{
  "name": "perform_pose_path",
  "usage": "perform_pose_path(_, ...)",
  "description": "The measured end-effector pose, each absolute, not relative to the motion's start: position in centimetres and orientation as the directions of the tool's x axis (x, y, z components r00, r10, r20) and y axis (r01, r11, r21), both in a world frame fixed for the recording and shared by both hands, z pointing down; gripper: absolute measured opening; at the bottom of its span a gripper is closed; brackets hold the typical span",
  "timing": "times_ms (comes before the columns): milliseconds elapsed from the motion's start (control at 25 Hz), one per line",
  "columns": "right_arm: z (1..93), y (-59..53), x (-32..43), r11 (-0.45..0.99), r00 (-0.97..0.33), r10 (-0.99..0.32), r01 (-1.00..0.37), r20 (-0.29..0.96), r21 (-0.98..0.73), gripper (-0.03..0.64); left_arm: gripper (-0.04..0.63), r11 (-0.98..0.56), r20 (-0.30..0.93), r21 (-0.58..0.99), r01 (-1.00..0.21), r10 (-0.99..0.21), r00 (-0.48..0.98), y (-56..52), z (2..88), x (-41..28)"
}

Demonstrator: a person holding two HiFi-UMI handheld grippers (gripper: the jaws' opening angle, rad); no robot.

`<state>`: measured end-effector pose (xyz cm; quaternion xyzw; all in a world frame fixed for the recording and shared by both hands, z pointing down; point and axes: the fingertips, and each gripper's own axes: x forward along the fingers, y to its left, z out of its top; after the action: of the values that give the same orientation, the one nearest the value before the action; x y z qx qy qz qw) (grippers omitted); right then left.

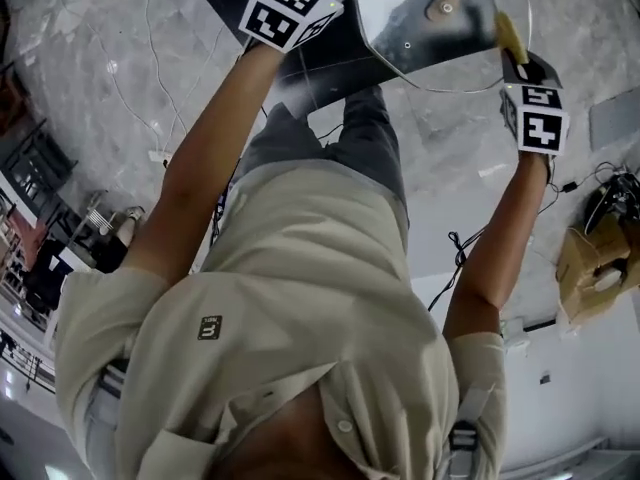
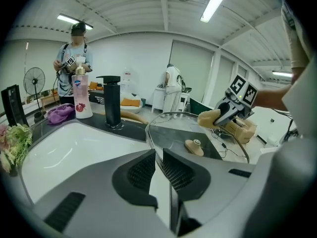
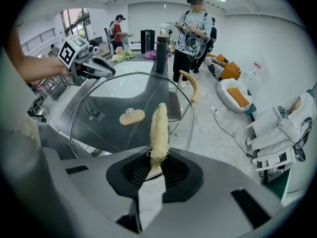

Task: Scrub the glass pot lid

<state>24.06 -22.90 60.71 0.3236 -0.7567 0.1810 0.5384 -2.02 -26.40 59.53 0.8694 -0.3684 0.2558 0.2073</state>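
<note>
Your left gripper (image 2: 159, 155) is pinching the rim of the glass pot lid (image 2: 178, 133) between nearly closed jaws, taking only a thin bite of the edge. Your right gripper (image 3: 157, 165) is squeezing the base of a fibrous scrubber (image 3: 159, 133), whose free end is reaching up against the opposite side of the lid, near its rim. So the lid is hanging in the air between your hands, with its knob (image 3: 131, 116) sitting about mid-glass. It seems to be over the counter edge and floor, with the sink (image 2: 74, 148) off to the side. The danger is leverage: hard scrubbing far from that single edge grip could twist the glass out of the jaws and drop it. The scrubber is also being held low, so a dragging stroke could pull it free.
</note>
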Motion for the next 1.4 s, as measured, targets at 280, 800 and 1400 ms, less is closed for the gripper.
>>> perform_pose_path(280,60.5,-22.8,23.9,0.639,-0.276,-0.318,-0.769,0.907,-0.010,0.060,0.057,-0.685,0.600,0.161,-0.710,-0.503,0.622,-26.4,58.7,-1.8)
perform_pose_path(800,53.9,-23.5,22.6,0.535,-0.310,-0.474,-0.845,0.824,-0.010,0.060,0.057,-0.696,0.531,0.104,-0.710,-0.565,0.631,-26.7,51.6,-4.9)
perform_pose_path(1400,37.7,-21.1,17.4,0.472,-0.330,-0.736,-0.876,0.591,0.099,0.060,0.057,-0.733,0.294,0.029,-0.679,-0.643,0.707,-23.1,35.5,-9.8)
